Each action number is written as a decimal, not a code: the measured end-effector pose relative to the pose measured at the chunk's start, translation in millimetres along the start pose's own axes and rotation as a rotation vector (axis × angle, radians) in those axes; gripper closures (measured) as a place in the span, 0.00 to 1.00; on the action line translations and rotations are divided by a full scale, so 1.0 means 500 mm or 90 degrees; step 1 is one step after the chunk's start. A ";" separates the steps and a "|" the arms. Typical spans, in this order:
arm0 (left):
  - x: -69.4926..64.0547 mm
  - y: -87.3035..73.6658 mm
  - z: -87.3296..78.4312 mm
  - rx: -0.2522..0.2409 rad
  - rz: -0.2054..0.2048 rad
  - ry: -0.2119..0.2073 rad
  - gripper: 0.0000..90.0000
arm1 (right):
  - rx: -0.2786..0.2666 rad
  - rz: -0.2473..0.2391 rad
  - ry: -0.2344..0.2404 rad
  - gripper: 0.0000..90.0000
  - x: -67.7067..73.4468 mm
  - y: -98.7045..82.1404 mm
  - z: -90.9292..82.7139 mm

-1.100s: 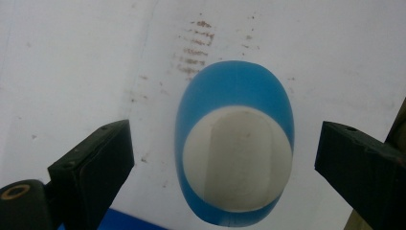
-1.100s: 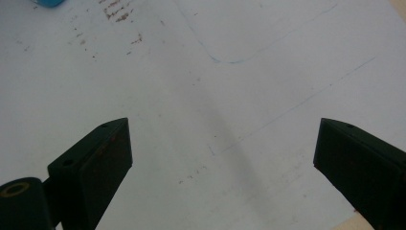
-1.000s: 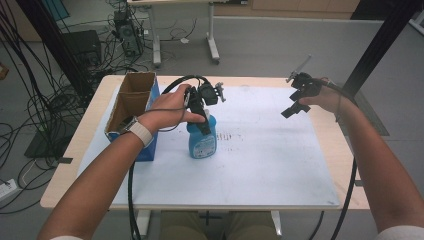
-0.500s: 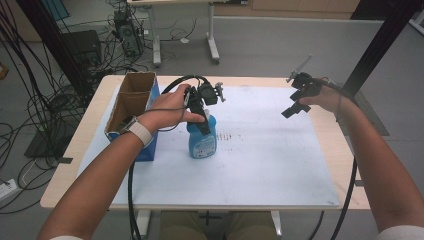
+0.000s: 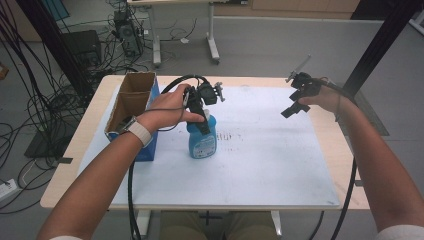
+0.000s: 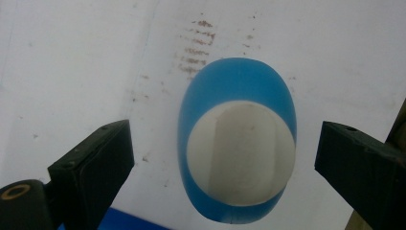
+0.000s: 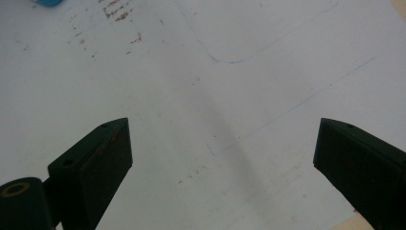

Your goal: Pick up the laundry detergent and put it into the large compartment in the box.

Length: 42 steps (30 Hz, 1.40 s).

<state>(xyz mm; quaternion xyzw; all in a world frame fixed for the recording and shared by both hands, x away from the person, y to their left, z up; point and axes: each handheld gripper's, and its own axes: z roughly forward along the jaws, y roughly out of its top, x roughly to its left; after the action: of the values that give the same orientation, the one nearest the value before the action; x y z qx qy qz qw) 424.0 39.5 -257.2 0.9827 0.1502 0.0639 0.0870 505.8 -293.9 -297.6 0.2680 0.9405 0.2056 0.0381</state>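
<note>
Poised wide open over blue bottle (image 6: 238,143) with left gripper (image 6: 225,158), grasp not yet made; right gripper (image 7: 225,158) open, idle above bench (image 5: 90,150).

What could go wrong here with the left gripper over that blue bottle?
The left gripper hangs open above the blue bottle, its jaws clear of the white cap. Closing off-centre might tip the upright bottle. The cardboard box stands close by, so a toppling bottle could knock it.
</note>
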 end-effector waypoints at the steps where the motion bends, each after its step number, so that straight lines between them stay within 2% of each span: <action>1: 0.000 0.000 0.000 0.000 0.000 0.000 0.07 | 0.000 0.000 0.000 0.07 0.000 0.000 0.000; 42: 0.002 -0.001 -0.001 -0.005 -0.001 -0.005 0.07 | -0.002 0.001 0.000 0.07 -0.001 0.000 -0.001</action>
<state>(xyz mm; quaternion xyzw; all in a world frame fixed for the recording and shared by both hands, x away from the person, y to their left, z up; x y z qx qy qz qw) 424.9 40.4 -256.6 0.9825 0.1502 0.0607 0.0917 506.2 -294.5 -297.3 0.2687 0.9400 0.2067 0.0387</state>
